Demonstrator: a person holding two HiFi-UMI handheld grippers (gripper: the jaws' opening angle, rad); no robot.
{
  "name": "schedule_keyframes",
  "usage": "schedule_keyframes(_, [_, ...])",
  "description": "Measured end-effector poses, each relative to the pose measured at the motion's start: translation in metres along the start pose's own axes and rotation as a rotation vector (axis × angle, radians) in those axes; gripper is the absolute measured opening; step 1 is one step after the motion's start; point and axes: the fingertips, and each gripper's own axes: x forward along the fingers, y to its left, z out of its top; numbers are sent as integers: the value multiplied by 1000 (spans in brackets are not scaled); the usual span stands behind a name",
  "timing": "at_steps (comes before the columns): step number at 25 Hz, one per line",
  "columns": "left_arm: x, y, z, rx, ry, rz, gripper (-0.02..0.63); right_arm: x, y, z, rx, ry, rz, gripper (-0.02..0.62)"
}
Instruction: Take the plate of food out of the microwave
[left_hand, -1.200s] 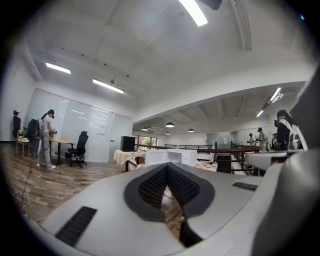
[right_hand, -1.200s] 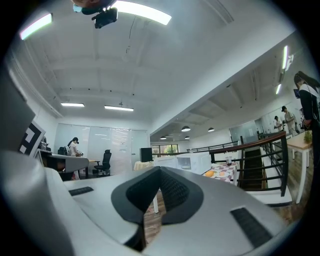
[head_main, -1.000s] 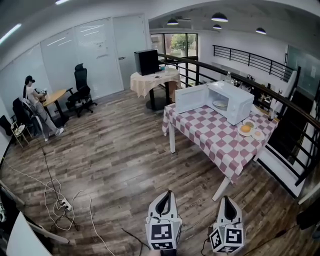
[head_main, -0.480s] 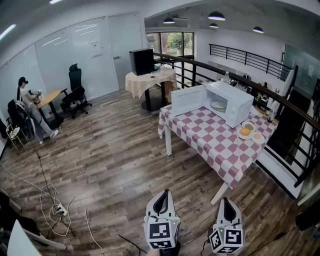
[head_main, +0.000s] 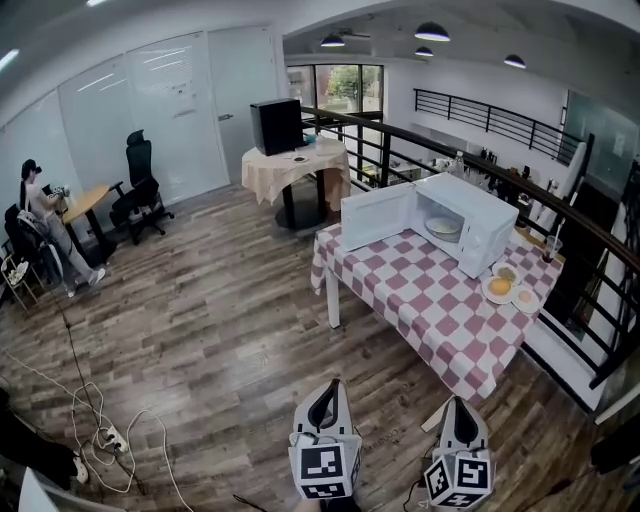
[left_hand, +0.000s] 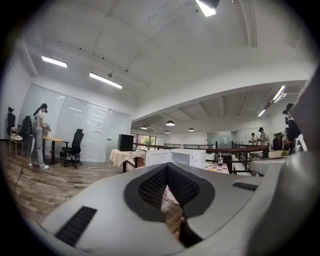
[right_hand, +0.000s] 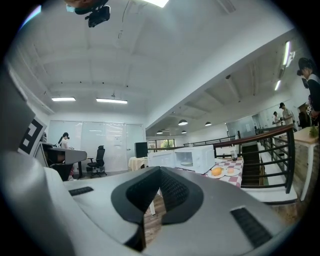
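while the left claw (head_main: 330, 386) and the right claw (head_main: 458, 401) hang low over the wooden floor (head_main: 220, 320), well apart from the checked surface (head_main: 420, 295), each has its jaws pressed together with nothing between them. the microwave (head_main: 470, 215) stands on that surface with its door (head_main: 378, 215) swung open, and the plate of food (head_main: 442, 227) sits inside its cavity. two small plates (head_main: 500, 288) lie on the cloth just beside the microwave.

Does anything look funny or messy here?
Only small things: the microwave has its door wide open with a plate inside, and loose cables lie tangled on the floor. Nothing looks spilled or broken.
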Motion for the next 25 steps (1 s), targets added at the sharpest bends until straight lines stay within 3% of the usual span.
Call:
schedule_keyframes(9, [79,40,6,-7,-10,-24,14,83,16,5,-11,-8,-26,-9])
schedule_keyframes(25, [162,71,-17,-30,39,-18,14,173,13,-15,-12,53,-43,-9])
